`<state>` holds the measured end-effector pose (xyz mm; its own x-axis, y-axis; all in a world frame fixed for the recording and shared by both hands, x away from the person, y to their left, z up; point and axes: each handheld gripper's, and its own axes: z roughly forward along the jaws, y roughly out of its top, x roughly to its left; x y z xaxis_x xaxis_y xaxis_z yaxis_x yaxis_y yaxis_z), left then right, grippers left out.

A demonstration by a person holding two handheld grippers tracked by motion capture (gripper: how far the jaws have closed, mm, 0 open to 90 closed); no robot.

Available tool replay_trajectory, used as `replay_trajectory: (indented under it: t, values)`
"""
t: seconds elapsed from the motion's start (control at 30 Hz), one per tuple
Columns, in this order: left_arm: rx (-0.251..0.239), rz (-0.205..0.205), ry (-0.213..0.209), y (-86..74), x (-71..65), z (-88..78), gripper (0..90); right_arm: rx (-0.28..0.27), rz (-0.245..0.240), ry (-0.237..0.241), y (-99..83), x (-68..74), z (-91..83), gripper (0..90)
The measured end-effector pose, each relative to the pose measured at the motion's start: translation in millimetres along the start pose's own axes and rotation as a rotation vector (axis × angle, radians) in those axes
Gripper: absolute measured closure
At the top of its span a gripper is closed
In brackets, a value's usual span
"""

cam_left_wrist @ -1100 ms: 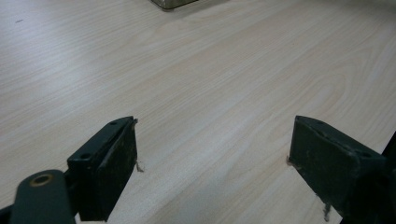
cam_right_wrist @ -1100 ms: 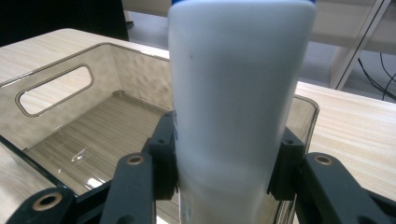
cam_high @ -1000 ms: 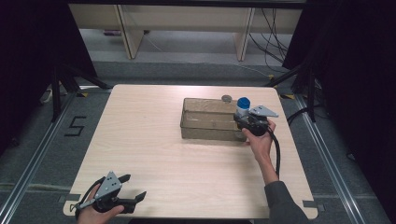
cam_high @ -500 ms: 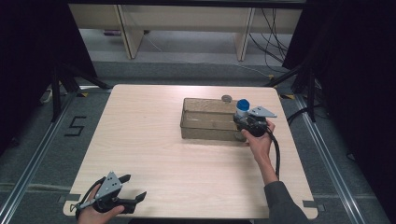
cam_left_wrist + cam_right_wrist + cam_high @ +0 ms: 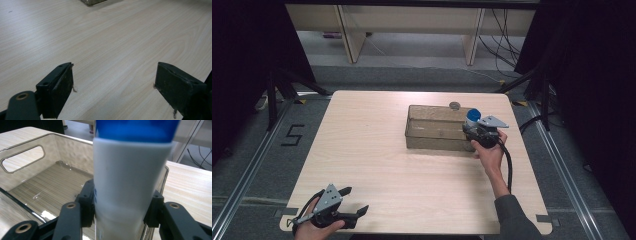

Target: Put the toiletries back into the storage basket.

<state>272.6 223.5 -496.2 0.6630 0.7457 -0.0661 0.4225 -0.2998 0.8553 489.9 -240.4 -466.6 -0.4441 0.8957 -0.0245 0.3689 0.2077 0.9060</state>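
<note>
A: Where is the white bottle with the blue cap?

B: Upright between the right tool's jaws, at the right end of the clear bin on the bench.

A: Gripped?

B: The jaws have just been opening a little, yet the pads still sit against its sides.

A: The left tool?

B: Jaws wide apart, empty, near the bench's front left corner, well apart from the bin.

Probably a lab: taped floor, trailing cables.
</note>
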Motion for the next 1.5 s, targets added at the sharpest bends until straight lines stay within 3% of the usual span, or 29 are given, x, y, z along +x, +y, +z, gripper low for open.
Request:
replay_trajectory:
  t: [0.1, 0.37, 0.4, 0.43, 0.53, 0.57, 0.67, 0.77, 0.87, 0.93, 1.0, 1.07, 1.2, 1.27, 1.3, 1.37, 1.5]
  values:
    - [0.012, 0.008, 0.004, 0.1, -0.3, -1.2, 14.9, 0.001, 0.049, 0.003, -1.1, 2.2, -1.4, 51.3]
    - [0.009, 0.005, 0.003, 0.0, 0.0, -0.4, 15.0, -0.038, 0.060, 0.001, 3.4, -2.0, -8.7, 35.8]
    - [0.001, 0.001, -0.001, -0.4, -0.5, 0.1, 14.9, -0.039, 0.065, 0.009, 4.0, -2.1, -9.8, 33.8]
    - [0.001, 0.001, 0.000, -0.5, -0.5, 0.1, 14.9, -0.030, 0.101, -0.002, 4.5, -0.1, -12.7, 31.0]
    - [0.009, 0.006, 0.004, -0.1, 0.2, -0.5, 14.9, -0.041, 0.087, -0.004, 4.3, -1.9, -13.9, 28.5]
    - [0.010, 0.007, 0.003, -0.3, 0.3, -0.5, 14.9, -0.039, 0.072, -0.019, 5.1, -2.8, -15.9, 27.9]
    - [0.008, 0.006, 0.005, -0.2, 0.5, -0.5, 14.9, -0.054, 0.116, -0.014, 6.6, -1.2, -19.7, 25.8]
    - [0.013, 0.007, 0.008, -0.3, 0.2, -1.1, 14.9, -0.044, 0.099, -0.003, 7.5, -1.4, -23.3, 24.3]
    - [0.005, 0.006, 0.003, -0.3, 0.4, -0.5, 14.9, -0.049, 0.128, -0.010, 7.1, 3.5, -26.5, 22.6]
    - [0.014, 0.007, 0.009, -0.3, 0.0, -1.3, 14.9, -0.051, 0.096, -0.007, 7.3, 2.7, -30.1, 22.0]
    - [0.005, 0.005, 0.005, -0.3, 0.6, -0.8, 14.9, -0.050, 0.093, -0.015, 7.1, 3.6, -33.5, 20.7]
    - [0.009, 0.004, 0.012, 0.0, -0.2, -1.7, 14.9, -0.065, 0.117, 0.000, 6.6, 4.1, -37.4, 20.5]
    - [0.004, 0.007, 0.006, -0.2, 0.9, -0.9, 14.9, -0.062, 0.144, -0.014, 5.2, 5.1, -47.9, 20.0]
    - [0.002, -0.001, 0.009, -0.4, -0.3, -1.0, 14.9, -0.075, 0.126, -0.016, 3.3, 3.0, -51.0, 19.9]
    - [0.005, 0.003, 0.005, -0.6, 0.7, -1.1, 14.9, -0.074, 0.161, -0.014, 2.6, 5.2, -53.4, 19.9]
    - [0.013, 0.004, 0.014, 0.1, 0.8, -2.1, 14.9, -0.076, 0.124, -0.019, 1.0, 3.1, -56.7, 19.9]
    - [0.018, 0.010, 0.012, -0.2, 1.7, -2.1, 14.9, -0.059, 0.148, -0.008, -1.2, 6.5, -61.8, 19.5]
